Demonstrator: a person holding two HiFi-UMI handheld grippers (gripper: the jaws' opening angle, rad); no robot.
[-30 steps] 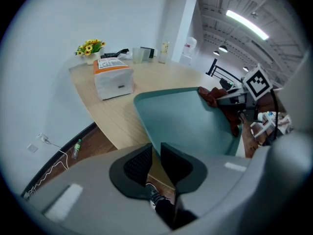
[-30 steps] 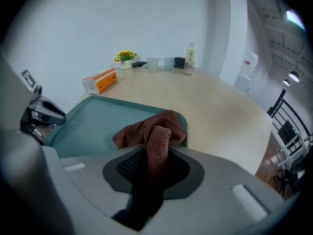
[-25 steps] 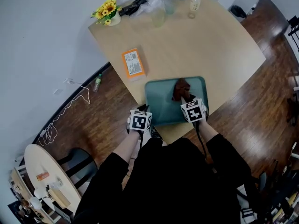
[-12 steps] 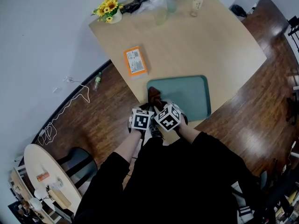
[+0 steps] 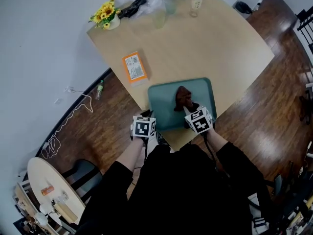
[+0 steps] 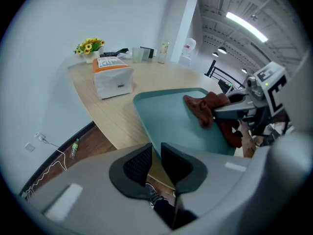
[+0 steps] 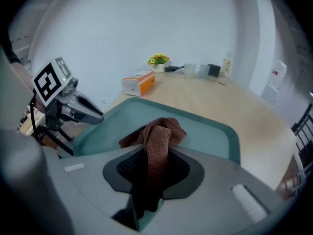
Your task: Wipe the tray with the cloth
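Seen from above, a person in dark clothing stands at the near edge of a pale wooden table (image 5: 210, 43), with a 2-jaw gripper in each hand. A teal tray (image 5: 164, 106) lies flat on the table at that near edge, directly in front of the person.

The left gripper (image 6: 155, 156) is at the tray's near left corner and angled downward. Its 2 jaws are drawn almost together, leaving only a thin slit. The tray's rim runs into that slit, so the pads pinch the rim.

The right gripper (image 7: 154, 165) is over the near right part of the tray, also angled downward. Its jaws are closed on a rust-brown cloth (image 5: 183, 98). A thick fold of the fabric stands up between the 2 dark pads, which press it from both sides. The rest of the cloth spills forward in a crumpled heap onto the tray's floor, around the middle and slightly to the right.

Each gripper carries a white cube (image 5: 199, 120) with black square markers.

Farther along the table, well apart from the tray, an orange and white box (image 5: 134, 66) lies near the left edge. At the far corner are a small pot of yellow sunflowers (image 5: 103, 12), a dark bundle (image 5: 134, 3) and some clear glasses (image 5: 195, 2).

The floor (image 5: 254, 121) is dark wood, and a small bottle (image 5: 100, 88) lies on it beside the wall
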